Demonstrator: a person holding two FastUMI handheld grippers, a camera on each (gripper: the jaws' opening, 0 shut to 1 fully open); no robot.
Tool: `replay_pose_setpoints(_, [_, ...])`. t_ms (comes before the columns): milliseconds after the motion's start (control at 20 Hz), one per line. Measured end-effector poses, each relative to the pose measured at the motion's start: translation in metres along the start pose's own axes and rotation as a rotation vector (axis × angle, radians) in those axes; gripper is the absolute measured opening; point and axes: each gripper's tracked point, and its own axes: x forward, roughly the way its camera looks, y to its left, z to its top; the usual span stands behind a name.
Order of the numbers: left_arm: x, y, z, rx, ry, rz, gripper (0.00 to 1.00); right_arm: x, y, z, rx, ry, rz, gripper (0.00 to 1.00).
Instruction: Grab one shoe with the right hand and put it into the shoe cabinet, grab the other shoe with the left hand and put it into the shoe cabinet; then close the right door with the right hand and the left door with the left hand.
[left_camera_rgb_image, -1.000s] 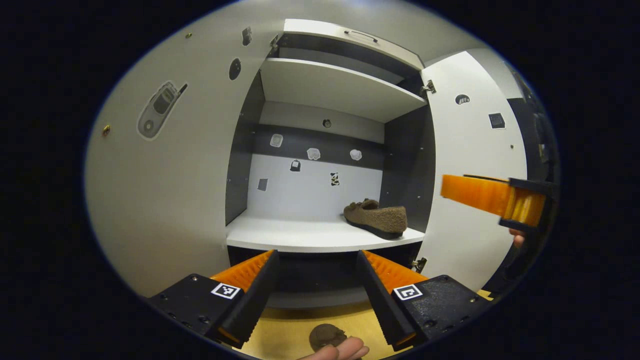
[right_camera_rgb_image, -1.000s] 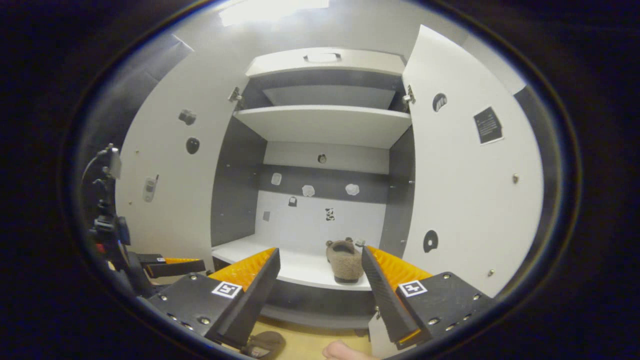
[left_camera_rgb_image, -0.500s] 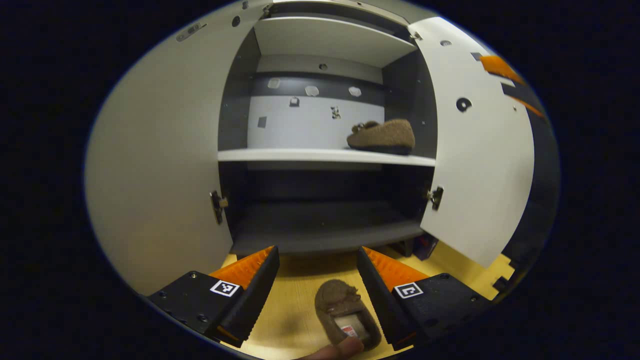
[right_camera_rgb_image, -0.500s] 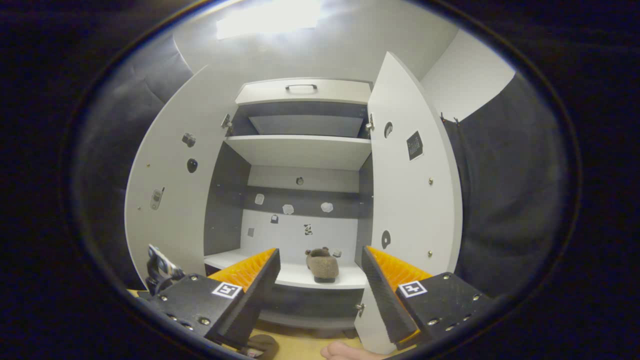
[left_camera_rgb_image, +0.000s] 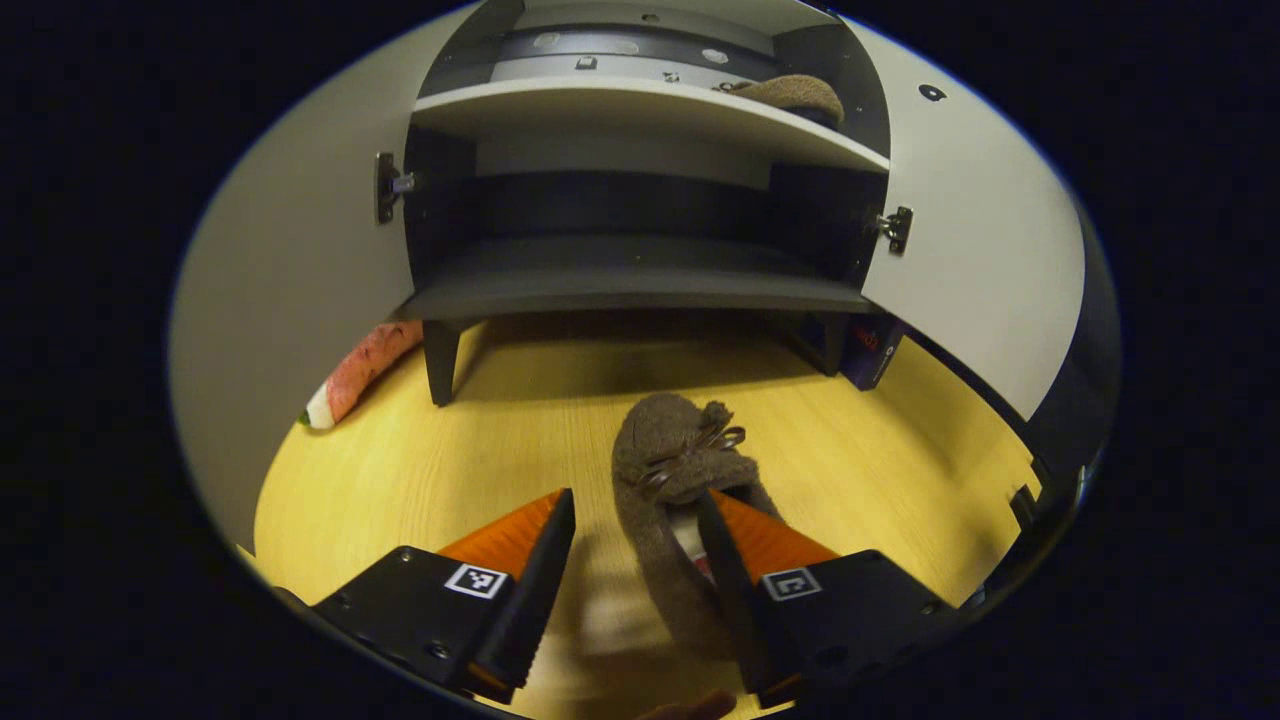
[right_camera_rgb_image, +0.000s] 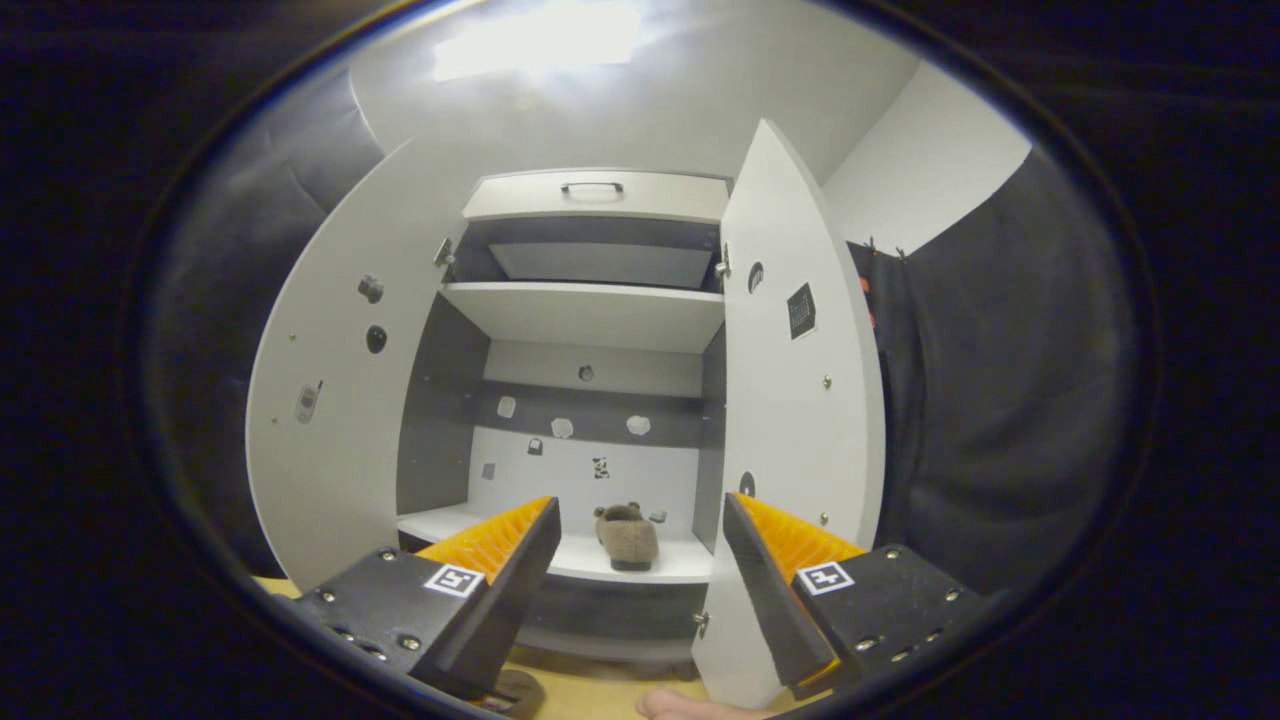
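a: where's the shoe?
b: brown fuzzy slipper (left_camera_rgb_image: 668, 500) on the wooden floor (left_camera_rgb_image: 420, 470), between my left gripper (left_camera_rgb_image: 630, 590) jaws, apart. probably soft, light; pinch the side wall.

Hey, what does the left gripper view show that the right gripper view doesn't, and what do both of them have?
Left gripper view alone: the brown shoe on the floor between the open left hand-held gripper fingers, and an orange plush toy beside the cabinet leg.

Right gripper view alone: the top drawer handle and the open right hand-held gripper.

Both: the open shoe cabinet with the other shoe on its white shelf.
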Motion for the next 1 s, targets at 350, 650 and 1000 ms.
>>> replay_pose_setpoints(350, [0.019,-0.010,-0.020,-0.156,0.099,-0.092,0.31,-0.003,0.018,-0.018,-0.011,0.052,0.067,0.98])
replay_pose_setpoints(650, [0.005,0.001,-0.015,-0.111,0.085,-0.062,0.02,-0.004,0.016,-0.023,0.011,0.073,0.077,0.98])
replay_pose_setpoints(1000, [-0.052,0.006,0.069,-0.040,-0.168,-0.012,0.01,-0.009,0.003,-0.021,0.017,0.066,0.046,0.99])
